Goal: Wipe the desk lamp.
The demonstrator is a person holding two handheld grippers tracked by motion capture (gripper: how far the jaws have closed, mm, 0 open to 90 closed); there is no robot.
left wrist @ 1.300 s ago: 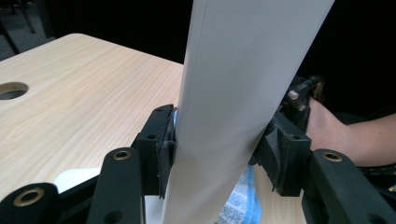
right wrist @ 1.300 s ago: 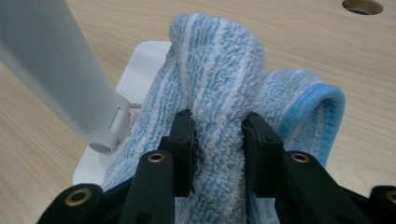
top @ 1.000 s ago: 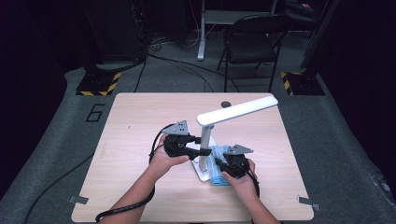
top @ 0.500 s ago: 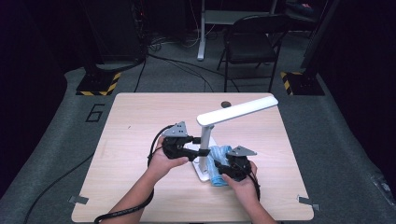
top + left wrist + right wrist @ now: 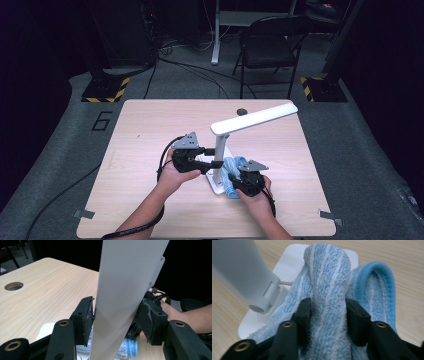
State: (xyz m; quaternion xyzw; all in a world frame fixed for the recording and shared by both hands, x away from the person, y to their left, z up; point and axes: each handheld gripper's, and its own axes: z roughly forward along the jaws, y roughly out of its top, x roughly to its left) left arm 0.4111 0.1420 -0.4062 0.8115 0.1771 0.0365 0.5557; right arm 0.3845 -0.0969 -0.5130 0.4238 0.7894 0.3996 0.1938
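Towel: my blue-and-white striped towel [image 5: 329,290] lay bunched over the lamp base [image 5: 292,262], lower centre of the high view, touching the foot of the post.
Right gripper: my right gripper [image 5: 248,181] had just closed its jaws again, and in the right gripper view both pads pinched a raised fold of the towel between them, about half shut.
Meaning: I judged I had taken a fresh hold for wiping the base, so the next rub could start from this fold.
Left gripper: my left gripper [image 5: 210,164] clamped the white lamp post [image 5: 122,297], pads pressed on both of its sides, jaws part open to the post's width; it steadied the lamp.
Lamp head: the long white head [image 5: 255,118] reached toward the upper right of the high view, above the table [image 5: 150,130].
Around: 1 round hole [image 5: 14,286] sat in the tabletop at the left of the left gripper view; 1 folding chair [image 5: 267,47] stood beyond the table.
In the way: the post and hinge [image 5: 265,300] crowded the towel's left side, so I had little room there.
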